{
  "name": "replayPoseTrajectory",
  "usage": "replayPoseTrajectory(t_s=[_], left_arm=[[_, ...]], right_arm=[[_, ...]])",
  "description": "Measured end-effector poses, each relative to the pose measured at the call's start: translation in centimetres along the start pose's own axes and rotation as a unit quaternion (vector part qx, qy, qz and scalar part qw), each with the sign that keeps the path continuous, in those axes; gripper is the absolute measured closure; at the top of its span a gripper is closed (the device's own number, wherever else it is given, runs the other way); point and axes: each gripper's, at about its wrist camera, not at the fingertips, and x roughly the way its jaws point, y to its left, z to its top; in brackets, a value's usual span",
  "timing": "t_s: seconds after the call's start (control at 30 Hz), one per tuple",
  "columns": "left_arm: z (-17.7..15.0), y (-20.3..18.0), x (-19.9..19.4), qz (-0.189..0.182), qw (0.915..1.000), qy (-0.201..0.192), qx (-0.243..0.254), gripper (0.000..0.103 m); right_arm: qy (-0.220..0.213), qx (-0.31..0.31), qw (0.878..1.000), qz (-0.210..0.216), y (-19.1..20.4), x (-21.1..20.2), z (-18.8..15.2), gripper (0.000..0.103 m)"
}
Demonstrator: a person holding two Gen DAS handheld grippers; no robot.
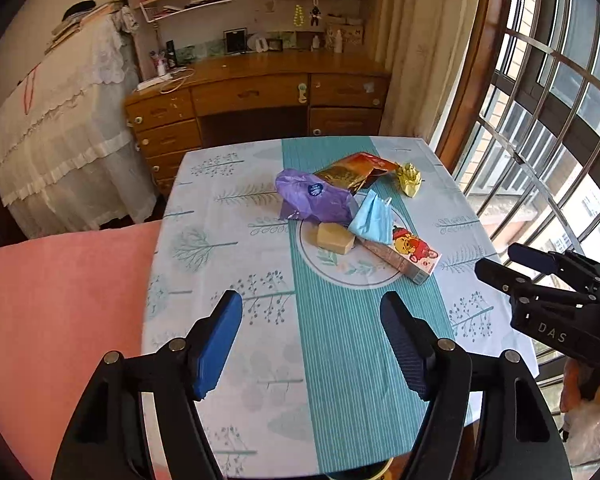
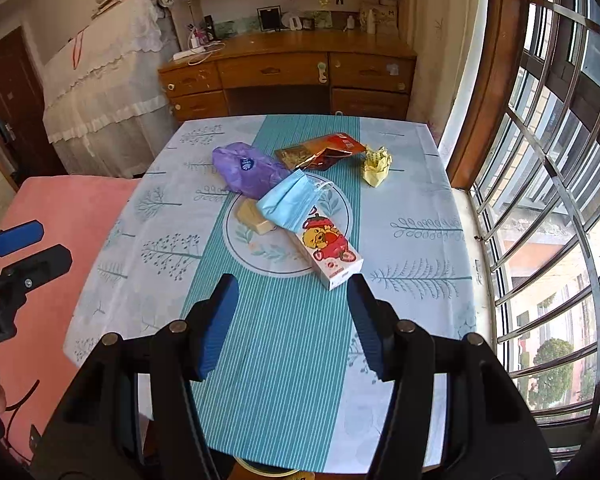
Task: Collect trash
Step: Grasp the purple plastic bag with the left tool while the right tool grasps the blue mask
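Observation:
Trash lies in a loose heap mid-table: a purple plastic bag [image 1: 312, 199] [image 2: 248, 172], a blue face mask [image 1: 370, 216] [image 2: 290, 200], a tan block [image 1: 334, 238] [image 2: 254, 216], a cartoon-bear carton [image 1: 410, 254] [image 2: 330, 254], a gold-and-red snack wrapper [image 1: 352, 172] [image 2: 320, 150] and a crumpled yellow wrapper [image 1: 409, 180] [image 2: 376, 166]. My left gripper [image 1: 310, 308] hovers open above the near half of the table, nothing between its blue pads. My right gripper [image 2: 292, 292] is open too, its right fingertip close to the carton's near end. Each gripper shows at the edge of the other's view.
The table wears a tree-print cloth with a teal stripe [image 1: 340, 340] [image 2: 284, 320]. A pink cushioned seat [image 1: 60, 300] [image 2: 60, 240] adjoins its left side. A barred window [image 2: 548, 200] runs along the right. A wooden desk [image 1: 260, 92] and a lace-covered cabinet [image 1: 68, 120] stand behind.

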Motion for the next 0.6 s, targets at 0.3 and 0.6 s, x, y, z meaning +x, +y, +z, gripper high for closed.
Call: replayPoseTrajectory(t_s=[0.3,0.6], left_arm=[[9.6,5.9,17.1,-0.07,0.9939,0.085,-0.005,0.03],[14.2,8.9,29.6,-0.09,0.9861,0.137,-0.026,0.03]], right_arm=[[0.067,0.079,0.994,-0.043,2.1,15.1,7.0,0.049],[0.114,0.134,0.98,-0.089,1.6,25.8,9.2,0.049]])
